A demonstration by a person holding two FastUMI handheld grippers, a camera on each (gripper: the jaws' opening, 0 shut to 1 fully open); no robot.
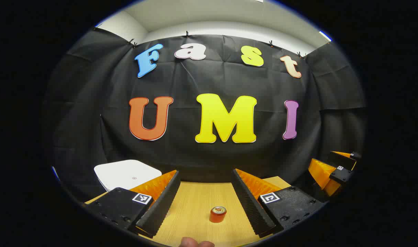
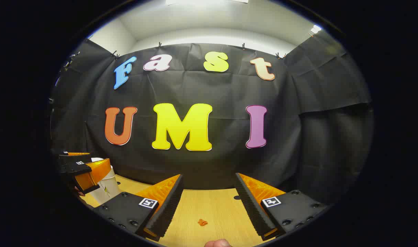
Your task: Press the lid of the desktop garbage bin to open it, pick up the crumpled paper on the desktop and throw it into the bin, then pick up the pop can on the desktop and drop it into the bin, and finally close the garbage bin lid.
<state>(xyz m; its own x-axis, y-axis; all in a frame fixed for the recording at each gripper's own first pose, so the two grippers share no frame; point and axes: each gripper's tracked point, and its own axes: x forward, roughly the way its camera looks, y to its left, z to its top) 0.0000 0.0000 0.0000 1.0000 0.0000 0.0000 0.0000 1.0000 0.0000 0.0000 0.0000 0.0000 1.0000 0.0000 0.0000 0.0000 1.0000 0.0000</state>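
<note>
The left gripper (image 1: 205,202) hung above the tabletop (image 1: 195,206) with its jaws spread wide and nothing between them. The right gripper (image 2: 207,204) was held the same way, wide and empty, over its own stretch of the tabletop. In the left gripper view the right gripper appeared off to the right; in the right gripper view the left gripper appeared at the left, in front of the bin.

Between the left gripper's fingers, near the front edge of the tabletop, stood the pop can (image 1: 218,214), upright on the wood. The desktop garbage bin (image 1: 126,174) sat toward the rear left corner, its white lid flat and apparently closed. A small orange scrap (image 2: 202,222) lay on the wood below the right gripper; whether this was the crumpled paper was too small to tell.

The lid press looked like the step in hand. It would go best with the left gripper, the nearer one, brought over the lid and pushed straight down near the lid's middle, so that the bin neither slid toward the rear edge nor tipped.
</note>
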